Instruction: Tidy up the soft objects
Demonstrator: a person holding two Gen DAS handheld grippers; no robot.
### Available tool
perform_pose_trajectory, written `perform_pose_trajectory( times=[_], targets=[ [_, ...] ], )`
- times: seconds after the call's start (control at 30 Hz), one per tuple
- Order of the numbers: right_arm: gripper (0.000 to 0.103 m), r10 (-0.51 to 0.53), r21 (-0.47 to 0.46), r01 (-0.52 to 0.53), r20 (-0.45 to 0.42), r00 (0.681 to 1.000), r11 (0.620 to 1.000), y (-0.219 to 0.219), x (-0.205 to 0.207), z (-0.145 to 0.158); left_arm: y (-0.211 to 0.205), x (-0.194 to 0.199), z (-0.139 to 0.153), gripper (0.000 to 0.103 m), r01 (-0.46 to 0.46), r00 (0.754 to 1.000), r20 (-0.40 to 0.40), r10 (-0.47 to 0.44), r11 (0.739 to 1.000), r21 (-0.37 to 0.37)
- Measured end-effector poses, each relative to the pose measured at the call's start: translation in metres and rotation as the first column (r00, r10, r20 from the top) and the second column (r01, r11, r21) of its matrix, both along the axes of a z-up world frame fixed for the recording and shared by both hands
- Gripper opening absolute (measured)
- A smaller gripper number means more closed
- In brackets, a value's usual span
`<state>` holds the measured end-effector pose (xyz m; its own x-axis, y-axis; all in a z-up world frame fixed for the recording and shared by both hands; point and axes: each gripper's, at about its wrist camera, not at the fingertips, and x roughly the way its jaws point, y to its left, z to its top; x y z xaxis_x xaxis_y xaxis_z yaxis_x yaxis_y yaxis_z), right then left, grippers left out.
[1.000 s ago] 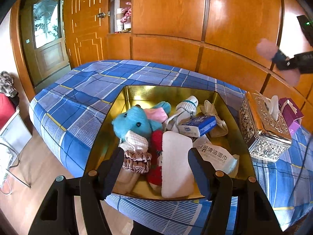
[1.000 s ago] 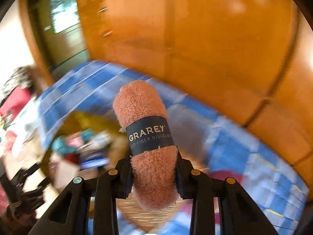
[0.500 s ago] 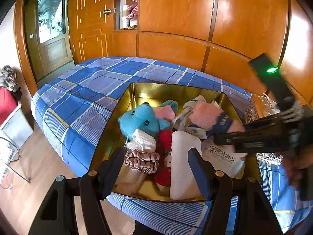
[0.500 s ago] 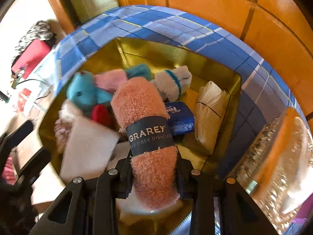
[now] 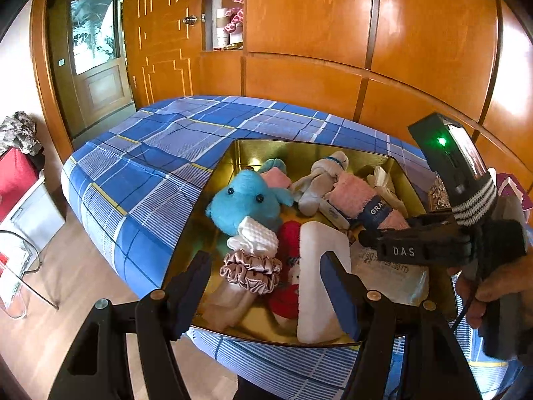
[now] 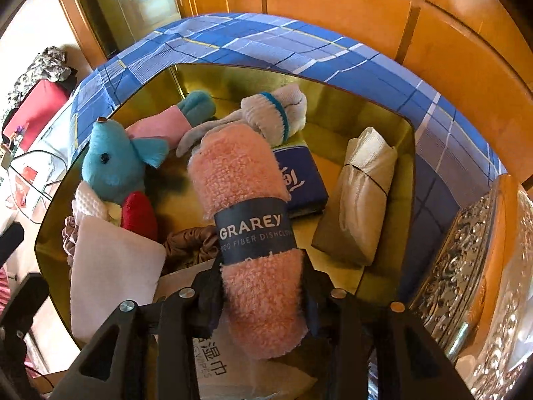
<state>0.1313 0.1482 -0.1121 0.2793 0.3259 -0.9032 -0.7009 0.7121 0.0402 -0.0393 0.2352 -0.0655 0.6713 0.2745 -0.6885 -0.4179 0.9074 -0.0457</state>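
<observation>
A gold tray (image 5: 299, 153) on the blue plaid bed holds several soft things: a blue plush mouse (image 5: 246, 203), a white sock (image 5: 316, 180), a satin scrunchie (image 5: 250, 270) and a white pad (image 5: 319, 266). A pink rolled dishcloth (image 6: 246, 206) with a dark band lies inside the tray (image 6: 366, 106), leaning on a blue tissue pack (image 6: 299, 180). My right gripper (image 6: 261, 286) straddles its lower end; its jaws are opening and the pads no longer squeeze the roll. From the left wrist view the dishcloth (image 5: 353, 193) lies just beyond the right gripper (image 5: 383, 233). My left gripper (image 5: 266, 286) hangs open and empty over the tray's near edge.
A beige folded bag (image 6: 363, 193) lies at the tray's right side, and a wet-wipes pack (image 5: 393, 273) at the near right. An ornate silver tissue box (image 6: 473, 266) stands right of the tray. Wooden wall panels rise behind the bed (image 5: 150, 166); floor lies to the left.
My right gripper came down from high above the bed into the tray with the pink dishcloth. Its jaws have widened, and the roll now rests on the tray's contents. The left gripper held still.
</observation>
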Motion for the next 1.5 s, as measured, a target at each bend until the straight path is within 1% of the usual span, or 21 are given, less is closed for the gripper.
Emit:
perform_pose_trajectory(
  times=[0.07,0.23,0.3,0.37,0.57,0.67,0.77,0.9,0.93,1.0,1.07,1.2,1.5],
  targets=[
    [0.043,0.003,0.004,-0.003,0.02,1.0,1.0,-0.005,-0.005,0.002,0.0,-0.001,0.001,0.07,-0.002,1.0,0.005,0.002,1.0,0.004],
    [0.045,-0.002,0.001,0.002,0.084,0.996,1.0,-0.004,-0.015,0.008,-0.002,-0.002,0.005,0.071,-0.001,1.0,0.016,0.001,1.0,0.013],
    [0.055,-0.009,0.01,0.008,0.115,0.993,1.0,-0.006,-0.019,0.013,-0.002,-0.003,0.006,0.072,-0.003,1.0,0.02,0.003,1.0,0.016],
    [0.057,-0.017,0.025,0.014,0.139,0.99,1.0,-0.009,-0.022,0.019,-0.003,-0.003,0.008,0.073,-0.005,1.0,0.024,0.004,1.0,0.02],
    [0.057,-0.047,0.042,0.04,0.193,0.98,0.998,-0.016,-0.031,0.031,-0.006,-0.004,0.011,0.075,-0.005,0.999,0.034,0.003,1.0,0.031],
    [0.057,-0.069,0.057,0.058,0.234,0.97,0.997,-0.021,-0.037,0.037,-0.007,-0.005,0.013,0.08,-0.008,0.999,0.04,0.007,0.999,0.036],
    [0.057,-0.106,0.079,0.088,0.269,0.957,0.993,-0.029,-0.044,0.044,-0.008,-0.006,0.014,0.081,-0.012,0.999,0.047,0.01,0.999,0.04],
    [0.057,-0.166,0.119,0.135,0.317,0.934,0.984,-0.043,-0.055,0.054,-0.009,-0.008,0.016,0.085,-0.02,0.998,0.056,0.018,0.999,0.042],
    [0.057,-0.18,0.129,0.145,0.324,0.929,0.981,-0.047,-0.058,0.055,-0.01,-0.008,0.017,0.085,-0.023,0.998,0.06,0.02,0.999,0.043],
    [0.057,-0.209,0.146,0.169,0.332,0.92,0.975,-0.055,-0.062,0.057,-0.011,-0.009,0.018,0.09,-0.028,0.998,0.064,0.025,0.999,0.047],
    [0.057,-0.235,0.164,0.189,0.34,0.911,0.968,-0.063,-0.068,0.058,-0.012,-0.01,0.019,0.091,-0.032,0.997,0.07,0.028,0.998,0.049],
    [0.058,-0.281,0.191,0.224,0.361,0.889,0.956,-0.078,-0.079,0.057,-0.016,-0.012,0.022,0.101,-0.042,0.996,0.078,0.037,0.997,0.064],
    [0.058,-0.321,0.224,0.249,0.396,0.86,0.942,-0.091,-0.093,0.064,-0.027,-0.015,0.027,0.103,-0.043,0.995,0.094,0.035,0.996,0.077]
  ],
)
